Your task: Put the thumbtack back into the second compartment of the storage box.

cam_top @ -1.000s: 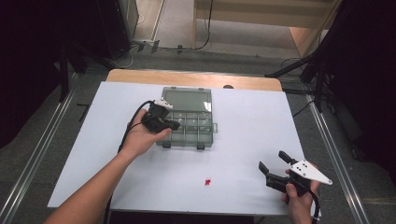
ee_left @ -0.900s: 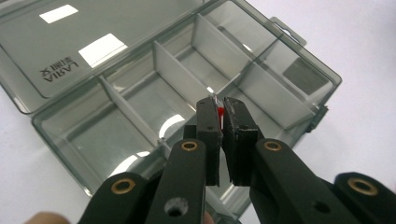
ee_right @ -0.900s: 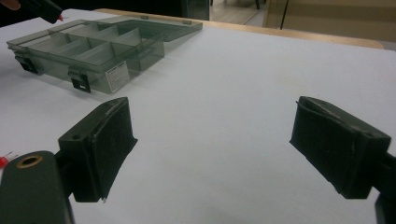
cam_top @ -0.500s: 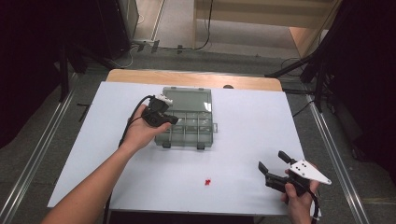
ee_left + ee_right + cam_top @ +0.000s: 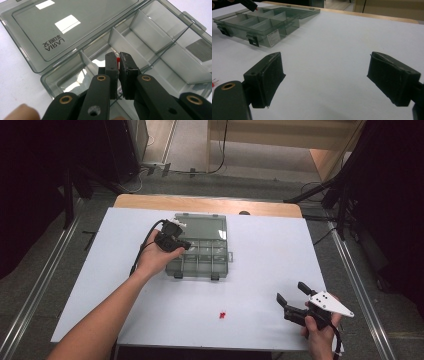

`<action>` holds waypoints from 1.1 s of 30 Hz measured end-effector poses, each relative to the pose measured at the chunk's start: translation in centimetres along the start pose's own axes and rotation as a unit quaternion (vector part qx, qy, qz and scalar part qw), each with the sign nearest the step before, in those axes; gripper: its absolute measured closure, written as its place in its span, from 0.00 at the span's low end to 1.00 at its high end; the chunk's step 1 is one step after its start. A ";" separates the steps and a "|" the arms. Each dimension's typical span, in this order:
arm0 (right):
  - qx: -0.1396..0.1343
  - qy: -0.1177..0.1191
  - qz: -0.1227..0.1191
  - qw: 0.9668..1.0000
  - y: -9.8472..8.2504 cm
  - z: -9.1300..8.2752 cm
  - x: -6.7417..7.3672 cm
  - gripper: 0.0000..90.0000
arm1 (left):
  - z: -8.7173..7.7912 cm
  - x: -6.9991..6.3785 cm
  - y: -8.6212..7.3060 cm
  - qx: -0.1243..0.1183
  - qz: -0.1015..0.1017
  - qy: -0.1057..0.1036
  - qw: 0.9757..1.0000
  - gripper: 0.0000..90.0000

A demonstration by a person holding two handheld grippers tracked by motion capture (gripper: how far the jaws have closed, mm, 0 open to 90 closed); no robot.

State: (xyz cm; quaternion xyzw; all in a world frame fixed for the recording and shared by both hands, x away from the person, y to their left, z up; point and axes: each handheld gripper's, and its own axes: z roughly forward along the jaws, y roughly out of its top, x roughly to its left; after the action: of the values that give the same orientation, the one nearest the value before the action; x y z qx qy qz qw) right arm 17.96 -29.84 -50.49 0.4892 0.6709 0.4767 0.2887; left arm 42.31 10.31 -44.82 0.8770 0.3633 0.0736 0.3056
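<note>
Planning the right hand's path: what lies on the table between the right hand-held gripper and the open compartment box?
Bare white table, as the high view shows; the small red piece lies off to the side of that stretch.

White table (image 5: 260, 285) carries an open compartment box (image 5: 202, 251) and a small red piece (image 5: 222, 314).

White tabletop (image 5: 260, 270), wood edge (image 5: 210, 204), grey floor (image 5: 180, 180), dark surrounds, metal rails (image 5: 360, 285)

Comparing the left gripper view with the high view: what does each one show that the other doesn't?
Left gripper view: a tiny red part pinched between the shut jaws, and lettering on the open lid. High view: a second small red piece lying on the white table, and the right gripper with jaws open near the front edge. Both: the left gripper above the compartment box.
</note>
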 end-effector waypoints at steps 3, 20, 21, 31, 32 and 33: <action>0.001 -0.001 -0.004 1.000 0.0 0.0 0.0 0.15 | -0.1 -0.1 0.0 -0.002 -0.006 0.003 1.000 0.93; 0.006 -0.006 -0.006 1.000 0.0 0.1 0.1 0.15 | -1.6 -2.2 -0.5 -0.019 0.001 -0.063 0.998 0.32; 0.006 -0.006 -0.007 1.000 0.0 0.1 0.1 0.15 | -1.6 -2.4 -0.6 -0.017 0.004 -0.067 0.998 0.30; -0.002 -0.002 -0.008 1.000 0.0 0.0 0.1 0.15 | -2.2 -4.2 -1.3 -0.011 0.032 -0.100 0.994 0.00; -0.002 -0.001 -0.007 1.000 0.0 0.0 0.1 0.15 | -2.2 -4.5 -1.3 -0.011 0.035 -0.100 0.994 0.00; -0.002 -0.001 -0.007 1.000 0.0 0.0 0.1 0.15 | -2.2 -4.7 -1.4 -0.010 0.037 -0.101 0.994 0.00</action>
State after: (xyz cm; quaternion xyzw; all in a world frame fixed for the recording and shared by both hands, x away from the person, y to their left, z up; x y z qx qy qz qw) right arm 17.87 -29.73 -50.46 0.4844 0.6734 0.4751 0.2936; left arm 37.27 8.91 -43.45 0.8897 0.2969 -0.0007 0.3468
